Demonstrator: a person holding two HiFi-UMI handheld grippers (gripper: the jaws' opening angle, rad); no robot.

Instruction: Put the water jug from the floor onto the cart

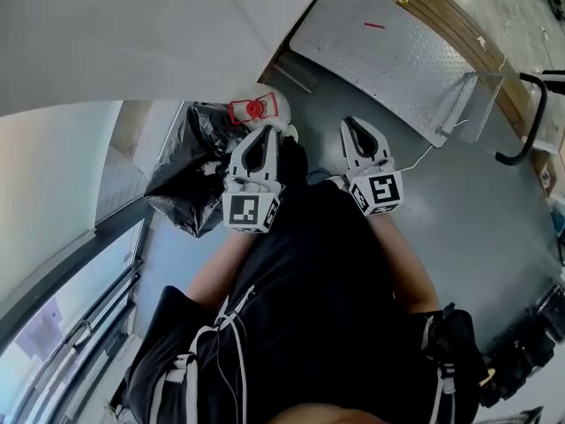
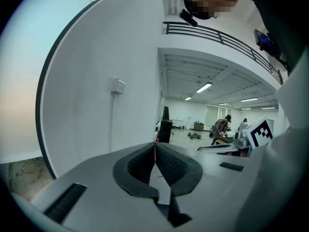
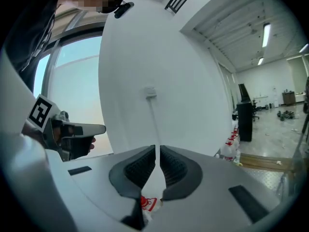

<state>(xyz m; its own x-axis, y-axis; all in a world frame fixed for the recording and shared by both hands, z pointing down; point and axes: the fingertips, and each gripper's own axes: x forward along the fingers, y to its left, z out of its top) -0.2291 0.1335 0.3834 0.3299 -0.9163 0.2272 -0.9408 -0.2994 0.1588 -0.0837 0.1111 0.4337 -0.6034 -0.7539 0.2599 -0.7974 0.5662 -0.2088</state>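
A person in black holds two tools low over a grey floor (image 1: 494, 237). The left hand-held gripper (image 1: 261, 135) (image 2: 155, 151) has its jaws pressed together on nothing. The right hand-held gripper (image 1: 355, 126) (image 3: 158, 153) is all but closed, a thin slit between its pads, also empty. Just past the left one's tips the red-capped jug (image 1: 260, 109) stands on the floor beside a black bag (image 1: 190, 179). Beyond lies the cart (image 1: 388, 51), its metal deck flat.

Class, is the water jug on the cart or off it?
Off it: the water jug sits on the floor beside the black bag, apart from the cart.
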